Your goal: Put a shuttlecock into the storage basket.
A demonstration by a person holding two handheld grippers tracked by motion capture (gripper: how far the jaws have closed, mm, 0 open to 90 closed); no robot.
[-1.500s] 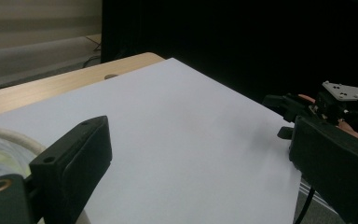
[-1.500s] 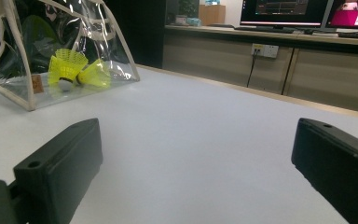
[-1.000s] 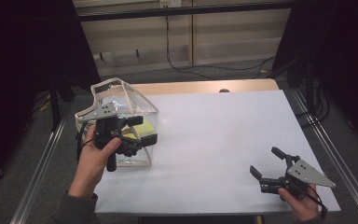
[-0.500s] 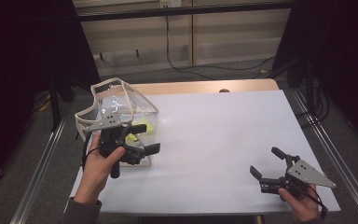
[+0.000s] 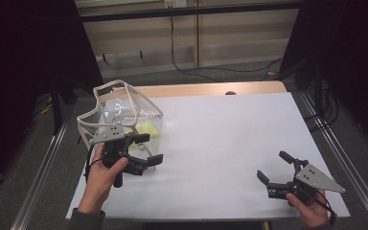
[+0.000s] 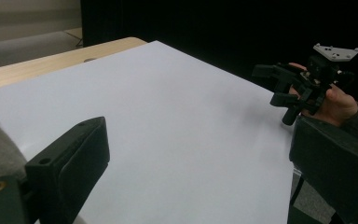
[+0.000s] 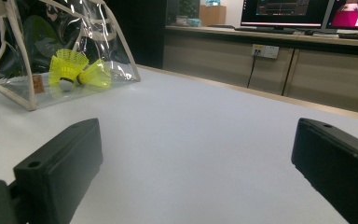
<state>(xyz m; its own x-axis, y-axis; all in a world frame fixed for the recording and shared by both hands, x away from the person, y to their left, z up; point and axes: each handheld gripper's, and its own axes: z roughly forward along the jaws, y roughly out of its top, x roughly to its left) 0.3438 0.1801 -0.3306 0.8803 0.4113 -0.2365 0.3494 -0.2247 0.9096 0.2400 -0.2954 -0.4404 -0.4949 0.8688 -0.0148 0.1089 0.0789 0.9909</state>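
White table (image 5: 230, 143) spans most of the high view; a strip of bare wood (image 5: 196, 89) shows along its far edge.

Clear plastic bag (image 5: 124, 115) with pale trim stands upright at the table's far-left part. Its opening faces up and its loop handle (image 5: 106, 90) rises above the rim. In the right gripper view the bag (image 7: 51, 51) sits at the far left, flat base on the table.

Left gripper (image 5: 146, 149) is held in the person's left hand (image 5: 103, 170), just in front of the bag on the near side, jaws pointing toward the table's right. Jaws are spread wide with nothing between them. Grey plate on top overlaps the bag's near wall in the high view; cannot tell whether it touches.

Right gripper (image 5: 275, 168) is in the right hand (image 5: 311, 203) at the near-right corner, well apart from the bag. Jaws spread wide and empty, low over the table. It is also seen from the left gripper view (image 6: 279, 86), far right.

Two yellow shuttlecocks (image 7: 77, 70) lie inside the bag on its bottom, side by side and touching, the left one's white cork facing down. From above they show as a yellow patch (image 5: 148, 128) through the bag's right wall.
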